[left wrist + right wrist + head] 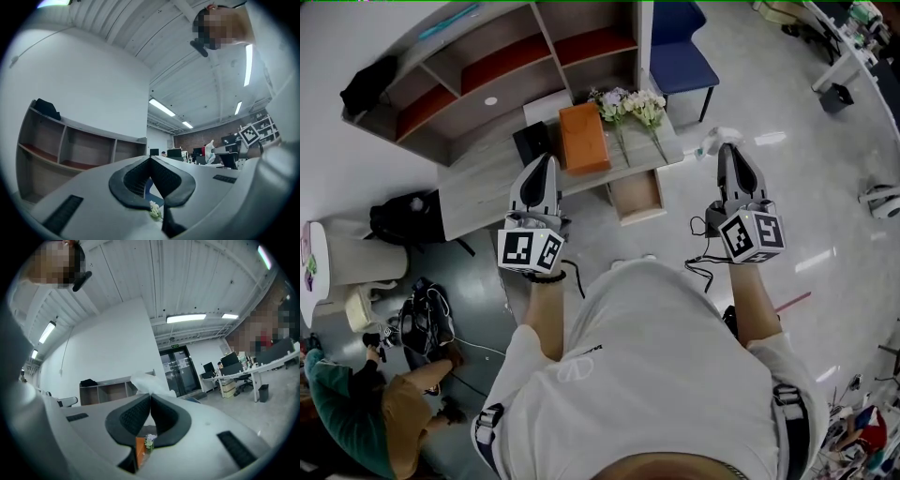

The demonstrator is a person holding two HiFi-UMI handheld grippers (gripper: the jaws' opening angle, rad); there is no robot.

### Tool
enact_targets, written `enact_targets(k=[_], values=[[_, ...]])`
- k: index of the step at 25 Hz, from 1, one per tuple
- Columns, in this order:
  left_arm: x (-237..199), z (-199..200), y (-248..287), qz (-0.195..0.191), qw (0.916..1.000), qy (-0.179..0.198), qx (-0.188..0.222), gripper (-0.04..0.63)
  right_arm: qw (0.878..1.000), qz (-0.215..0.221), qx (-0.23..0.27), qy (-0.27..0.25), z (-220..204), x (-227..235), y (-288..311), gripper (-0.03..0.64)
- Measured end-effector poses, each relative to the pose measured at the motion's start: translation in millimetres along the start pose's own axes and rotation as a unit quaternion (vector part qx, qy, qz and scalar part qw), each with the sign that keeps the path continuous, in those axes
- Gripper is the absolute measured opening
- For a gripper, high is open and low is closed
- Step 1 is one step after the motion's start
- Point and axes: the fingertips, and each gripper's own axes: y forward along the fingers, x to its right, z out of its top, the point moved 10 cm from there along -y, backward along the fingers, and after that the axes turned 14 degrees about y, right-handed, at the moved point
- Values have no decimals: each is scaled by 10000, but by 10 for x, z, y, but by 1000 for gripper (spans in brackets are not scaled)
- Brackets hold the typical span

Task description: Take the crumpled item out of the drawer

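Where right gripper (727, 150) clamps the crumpled item (713, 141), open floor (769, 94) lies below.

I see only the white top of the crumpled item (148, 382) above the tips of the right gripper (150, 398), rest hidden, drawer (642, 217) inside too small for me to read, seated person (352, 412) cut by the left edge

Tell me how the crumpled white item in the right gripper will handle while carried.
The crumpled white item looks soft and floppy: it bunches in loose folds above the right gripper's shut jaws. It is probably very light, since a pinch at one end holds it up. A tug might pull it free.
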Motion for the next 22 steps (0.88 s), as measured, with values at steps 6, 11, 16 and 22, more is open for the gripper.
enact_targets(k=[6, 11, 16, 22], values=[[-32, 9, 24, 8, 10000, 11, 25, 0, 9999, 38, 123, -9, 83, -39, -17, 6], [-33, 1, 30, 9, 10000, 17, 0, 0, 9998, 46, 180, -37, 107, -62, -35, 6], [-51, -26, 27, 10, 10000, 5, -8, 0, 9998, 10, 157, -75, 79, -81, -38, 6], [-50, -28, 23, 9, 10000, 7, -27, 0, 9998, -21, 142, -135, 76, -91, -40, 6]])
